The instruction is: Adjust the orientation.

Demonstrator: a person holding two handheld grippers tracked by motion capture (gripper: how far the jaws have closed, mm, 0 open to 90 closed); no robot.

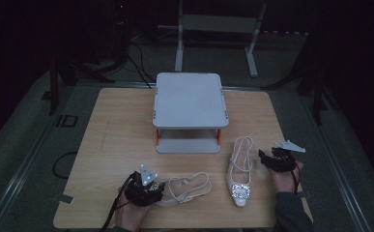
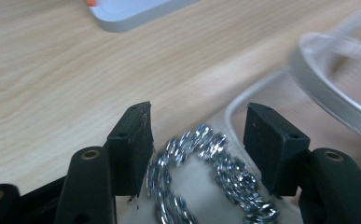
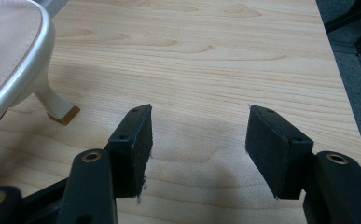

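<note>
Left tool [image 2: 197, 135] released astride shoe buckle [image 2: 206, 177]; right tool [image 3: 199, 140] released, heel [image 3: 59, 109] alongside.

Wooden table [image 1: 117, 140], two shoes [image 1: 187, 188] (slingbacks), shelf [image 1: 190, 99]

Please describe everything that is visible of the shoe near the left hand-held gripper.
The shoe is a cream, pearly slingback with a thin heel strap and a glittering silver buckle on its toe. It lies on the wooden table, near the front edge, with its toe toward the left hand-held gripper and its strap toward the other shoe. The toe sits between the open jaws; the left pad seems to brush the buckle, but no firm grip is visible.
</note>
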